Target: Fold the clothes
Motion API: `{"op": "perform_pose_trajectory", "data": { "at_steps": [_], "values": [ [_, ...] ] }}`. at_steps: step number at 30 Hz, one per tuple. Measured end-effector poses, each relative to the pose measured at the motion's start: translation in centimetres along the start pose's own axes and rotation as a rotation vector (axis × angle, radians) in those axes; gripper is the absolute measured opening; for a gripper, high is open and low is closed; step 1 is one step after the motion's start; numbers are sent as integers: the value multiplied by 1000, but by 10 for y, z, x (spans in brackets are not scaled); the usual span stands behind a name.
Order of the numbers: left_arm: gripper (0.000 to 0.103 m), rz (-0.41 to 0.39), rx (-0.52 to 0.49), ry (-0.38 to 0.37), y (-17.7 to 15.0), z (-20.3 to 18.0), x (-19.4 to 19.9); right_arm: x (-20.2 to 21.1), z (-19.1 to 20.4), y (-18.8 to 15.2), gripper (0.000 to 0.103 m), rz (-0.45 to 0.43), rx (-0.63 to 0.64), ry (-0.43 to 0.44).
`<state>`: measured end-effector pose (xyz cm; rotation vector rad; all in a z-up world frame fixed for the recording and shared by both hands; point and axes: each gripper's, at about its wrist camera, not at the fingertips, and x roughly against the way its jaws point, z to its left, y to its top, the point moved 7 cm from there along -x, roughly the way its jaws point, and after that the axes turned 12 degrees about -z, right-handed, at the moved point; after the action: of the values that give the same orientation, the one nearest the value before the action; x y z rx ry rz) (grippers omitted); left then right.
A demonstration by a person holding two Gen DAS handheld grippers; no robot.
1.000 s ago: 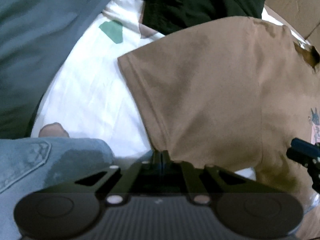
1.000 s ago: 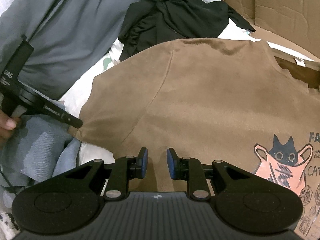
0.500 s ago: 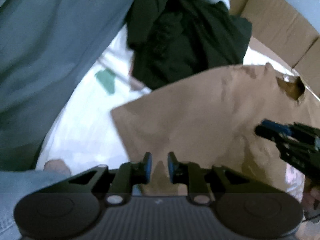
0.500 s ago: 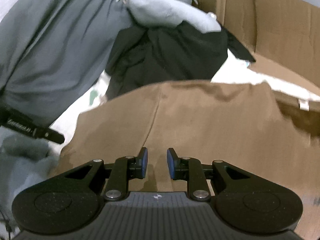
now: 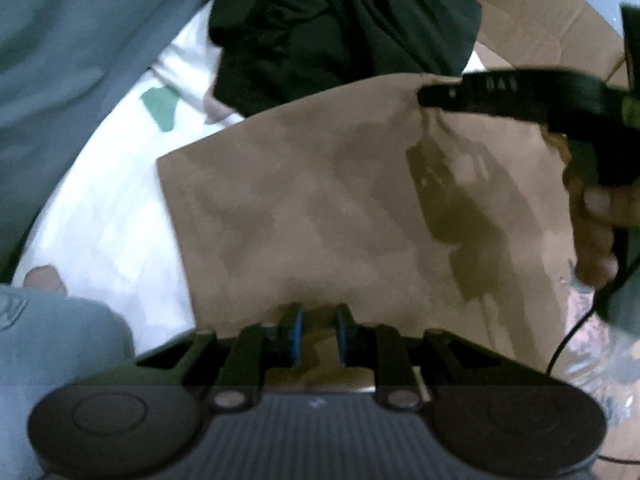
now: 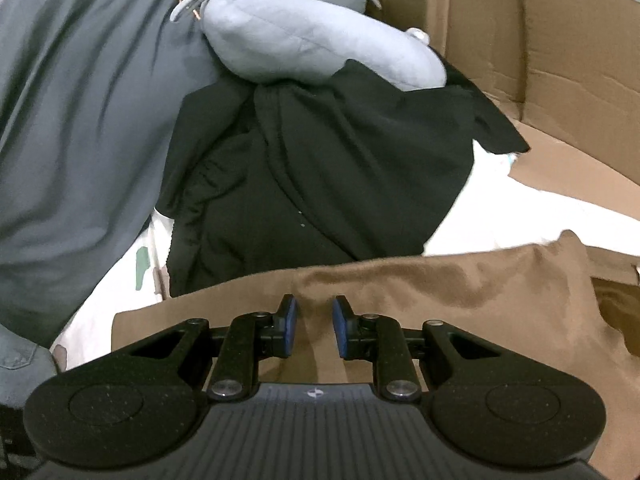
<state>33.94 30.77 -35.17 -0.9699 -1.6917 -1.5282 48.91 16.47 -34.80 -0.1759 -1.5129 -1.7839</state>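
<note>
The brown shirt [image 5: 320, 200] lay flat on the white sheet [image 5: 112, 208], just in front of a black cloth [image 6: 320, 176] and beside a grey one [image 6: 80, 120]. The left gripper [image 5: 318, 330] had its jaws spread a little above the shirt, pinching nothing. The right gripper [image 6: 313, 330] hung over the shirt's far edge, jaws also a little apart and empty.

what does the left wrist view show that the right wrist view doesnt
Only the left wrist view: the right claw seen from outside at the tan shirt's far edge, the hand holding it, and a green patch on the white sheet.

Only the right wrist view: a grey-blue plush toy resting on the black garment.

Both: the tan shirt, the black garment, cardboard behind, and each view's own claw with pads apart; the left claw.
</note>
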Motion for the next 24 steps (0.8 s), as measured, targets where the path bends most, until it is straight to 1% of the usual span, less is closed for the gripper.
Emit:
{"op": "perform_pose_trajectory", "data": {
  "at_steps": [2, 5, 8, 9, 12, 14, 16, 18, 19, 22, 24],
  "values": [
    [19, -10, 21, 14, -5, 5, 4, -6, 5, 1, 20, 6, 22, 15],
    [16, -40, 19, 55, -12, 10, 11, -18, 6, 1, 19, 20, 42, 19],
    [15, -41, 23, 76, -18, 19, 16, -28, 3, 4, 21, 31, 51, 11],
    [10, -41, 25, 82, -20, 22, 18, -32, 2, 5, 21, 39, 50, 10],
    [3, -37, 25, 92, -21, 28, 19, -39, 3, 5, 21, 62, 70, 11],
    [3, -35, 3, 100, -23, 27, 20, -40, 4, 6, 21, 81, 97, 16],
    [3, -39, -2, 101, -23, 27, 23, -38, 4, 9, 22, 105, 94, 25],
    [3, -46, 6, 99, -23, 29, 26, -31, -3, 14, 23, 118, 28, 32],
    [3, -56, 27, 93, -22, 31, 29, -27, -7, 17, 24, 121, -12, 35],
    [5, -91, 75, 83, -20, 37, 41, -9, -20, 26, 25, 105, -75, 53],
    [16, -120, 89, 80, -17, 38, 53, 5, -31, 33, 25, 102, -107, 62]
  ]
}}
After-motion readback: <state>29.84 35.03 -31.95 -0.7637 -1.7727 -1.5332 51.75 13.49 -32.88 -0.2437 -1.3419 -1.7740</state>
